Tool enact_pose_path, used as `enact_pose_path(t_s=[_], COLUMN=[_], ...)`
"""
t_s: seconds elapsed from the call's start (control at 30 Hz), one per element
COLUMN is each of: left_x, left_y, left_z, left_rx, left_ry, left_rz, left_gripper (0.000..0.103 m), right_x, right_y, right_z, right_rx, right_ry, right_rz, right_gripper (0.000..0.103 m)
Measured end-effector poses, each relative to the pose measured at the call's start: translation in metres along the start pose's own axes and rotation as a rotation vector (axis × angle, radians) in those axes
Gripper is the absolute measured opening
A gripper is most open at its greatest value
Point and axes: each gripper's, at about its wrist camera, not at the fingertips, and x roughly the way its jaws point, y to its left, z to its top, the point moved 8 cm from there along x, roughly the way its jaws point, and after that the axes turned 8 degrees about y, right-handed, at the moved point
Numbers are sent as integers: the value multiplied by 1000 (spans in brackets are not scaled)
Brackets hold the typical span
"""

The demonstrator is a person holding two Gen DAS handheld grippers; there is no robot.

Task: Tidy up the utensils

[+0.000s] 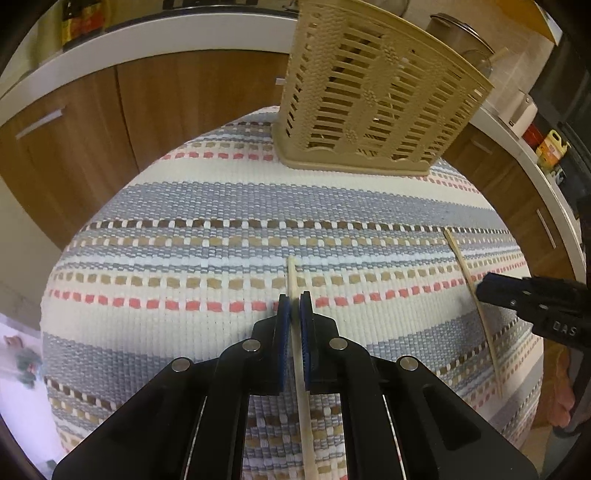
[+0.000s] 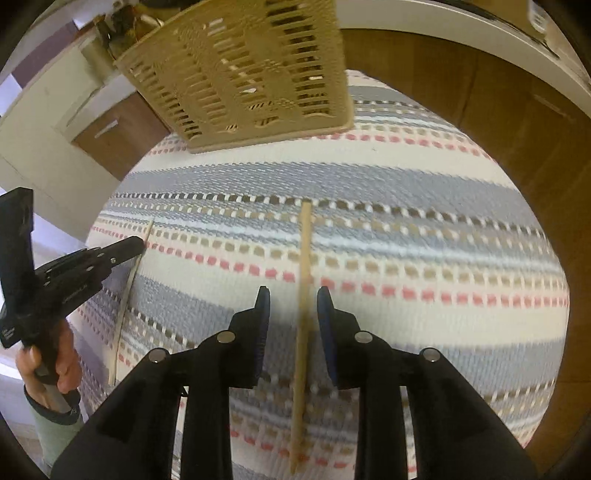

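Observation:
Two wooden chopsticks lie on a striped woven cloth [image 1: 207, 206]. My left gripper [image 1: 294, 301] is shut on one pale chopstick [image 1: 293, 277], which runs back between its blue pads [image 1: 283, 332]. In the right wrist view this gripper [image 2: 138, 243] shows at the left on that chopstick [image 2: 123, 310]. My right gripper [image 2: 293, 295] is open, its pads either side of the second chopstick [image 2: 304, 280] without touching it. In the left wrist view the right gripper [image 1: 480, 288] sits at that chopstick [image 1: 469, 273]. A beige slotted utensil holder [image 1: 369, 96] stands at the cloth's far edge, also seen in the right wrist view [image 2: 251, 70].
Brown wooden cabinets [image 1: 147, 122] under a white countertop [image 1: 140, 40] curve round behind the table. Bottles and jars [image 1: 550, 147] stand on the counter at the right. A metal pot [image 1: 458, 33] sits behind the holder.

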Motion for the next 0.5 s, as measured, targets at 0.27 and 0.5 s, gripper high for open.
enact_pose_path(t_s=[0.27,0.5], left_x=[-4,-6], left_y=[3,-1], left_z=[1,-12], left_rx=[21,95], left_ry=[39,113], left_rz=[9,49], left_gripper=[21,25], right_x=[13,21], right_y=[12,17], right_z=[14,22], right_rx=[-51,-89], right_ry=[77,119], right_rz=[-66,-78], right_gripper=[24,23])
